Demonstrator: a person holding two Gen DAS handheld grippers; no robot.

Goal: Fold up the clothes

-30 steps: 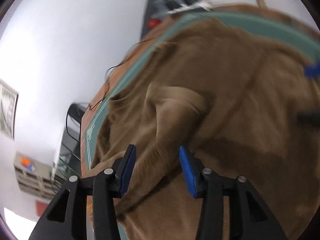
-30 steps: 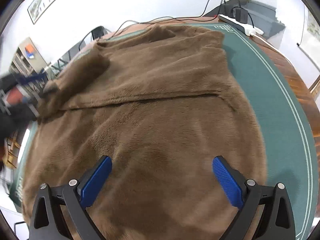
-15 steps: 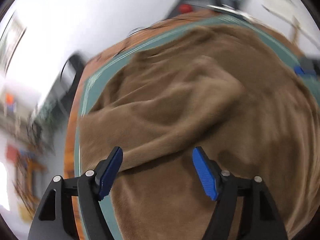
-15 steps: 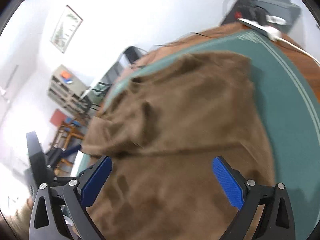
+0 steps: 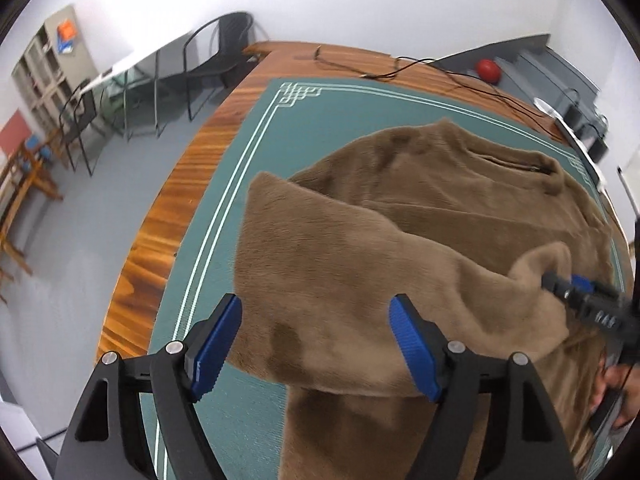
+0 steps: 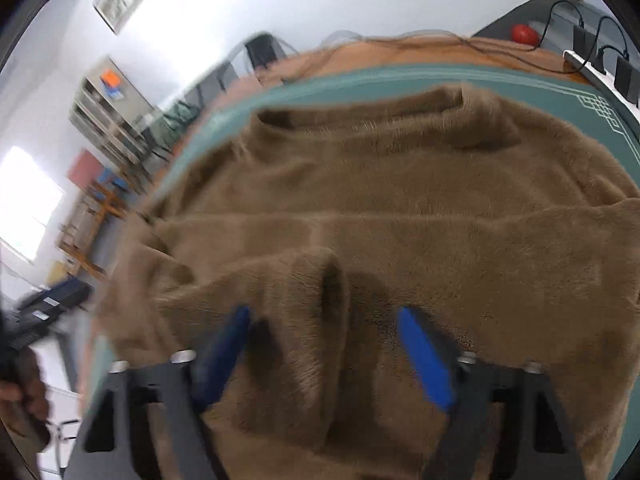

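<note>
A brown fleece garment (image 5: 440,184) lies spread on the green mat (image 5: 256,152). One sleeve (image 5: 340,256) is folded across its body. My left gripper (image 5: 316,340) hovers over the sleeve's near edge; its jaws are opening and pinch nothing. In the left wrist view my right gripper (image 5: 576,292) sits at the sleeve's cuff on the right. In the blurred right wrist view, my right gripper (image 6: 326,344) straddles that raised cuff (image 6: 316,304). Its jaws are closing, and its blue pads (image 6: 424,356) still stand clear of the fleece.
The mat covers a wooden table (image 5: 176,200) whose edge runs along the left. Cables (image 5: 460,80) and a power strip (image 6: 580,64) lie at the far side, near a red ball (image 5: 488,68). Chairs (image 5: 208,60) and a shelf (image 5: 52,68) stand beyond. A hand (image 5: 616,392) holds the right gripper.
The left gripper let go of the sleeve fabric, opened wider and rolled as it swung away. The right gripper moved left over the sleeve's cuff, and its jaws narrowed.
</note>
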